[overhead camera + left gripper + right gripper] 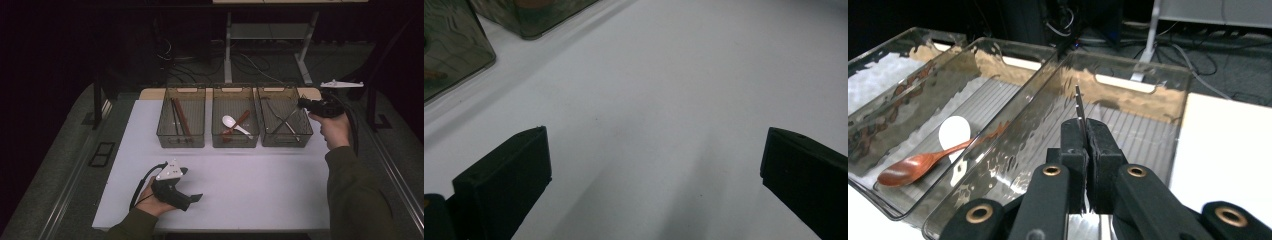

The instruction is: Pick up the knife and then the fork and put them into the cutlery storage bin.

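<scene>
Black jaws of right gripper (pixel 1083 150): pressed together on a thin metal utensil (pixel 1079 107), blade standing toward 12 o'clock, directly above the rightmost bin (pixel 1128 82). Left gripper (pixel 192 199): spread wide, idle at 7 o'clock on white table (pixel 250 185), farther from bins.

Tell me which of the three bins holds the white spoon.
The middle bin: the white spoon lies in it with a brown wooden spoon. The left bin holds dark sticks, the right bin thin metal utensils.

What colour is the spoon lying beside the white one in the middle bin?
Reddish-brown wood; the wooden spoon shows best in the right gripper view.
</scene>
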The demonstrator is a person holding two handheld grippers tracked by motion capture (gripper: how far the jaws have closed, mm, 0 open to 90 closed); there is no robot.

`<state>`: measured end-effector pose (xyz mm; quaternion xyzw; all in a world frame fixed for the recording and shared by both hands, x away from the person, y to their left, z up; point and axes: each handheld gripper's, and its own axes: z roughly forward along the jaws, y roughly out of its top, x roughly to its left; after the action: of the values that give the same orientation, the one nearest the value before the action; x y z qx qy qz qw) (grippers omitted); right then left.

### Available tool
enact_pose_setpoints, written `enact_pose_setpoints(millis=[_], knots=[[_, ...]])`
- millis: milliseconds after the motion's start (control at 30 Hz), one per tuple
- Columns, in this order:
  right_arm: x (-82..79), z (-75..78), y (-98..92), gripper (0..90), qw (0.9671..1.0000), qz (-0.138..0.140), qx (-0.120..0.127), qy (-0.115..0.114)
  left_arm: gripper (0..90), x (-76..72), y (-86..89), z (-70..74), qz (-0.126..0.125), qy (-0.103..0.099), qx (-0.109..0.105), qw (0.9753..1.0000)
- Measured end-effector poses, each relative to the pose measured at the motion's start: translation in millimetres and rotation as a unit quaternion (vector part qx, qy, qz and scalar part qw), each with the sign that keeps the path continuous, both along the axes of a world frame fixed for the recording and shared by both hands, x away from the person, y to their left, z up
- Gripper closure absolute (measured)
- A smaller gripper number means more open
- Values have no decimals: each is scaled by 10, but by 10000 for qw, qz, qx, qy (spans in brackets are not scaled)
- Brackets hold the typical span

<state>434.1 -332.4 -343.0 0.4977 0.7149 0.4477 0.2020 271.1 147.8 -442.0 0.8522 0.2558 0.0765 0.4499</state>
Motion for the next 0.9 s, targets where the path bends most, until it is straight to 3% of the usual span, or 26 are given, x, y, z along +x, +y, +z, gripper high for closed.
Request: enact_pose_setpoints(millis=[233, 400, 733, 767, 833, 900], knots=[[82, -152, 78, 871, 9997, 66, 172, 189, 0, -5, -6, -2, -37, 1, 21, 10000], [123, -209, 36, 851, 9997, -69, 20, 250, 0, -4, -15, -6, -53, 10, 26, 10000], [196, -358, -61, 819, 9991, -205, -7, 380, 0, -6, -26, -11, -85, 24, 73, 9999], [202, -366, -66, 805, 9991, -199, -56, 375, 0, -5, -27, -12, -86, 28, 67, 9999], [202, -365, -70, 586, 9986, -360, -234, 311, 0, -5, -27, -13, -79, 27, 53, 10000], [202, -364, -109, 502, 9978, -493, -321, 318, 0, -6, -28, -12, -75, 26, 35, 10000]])
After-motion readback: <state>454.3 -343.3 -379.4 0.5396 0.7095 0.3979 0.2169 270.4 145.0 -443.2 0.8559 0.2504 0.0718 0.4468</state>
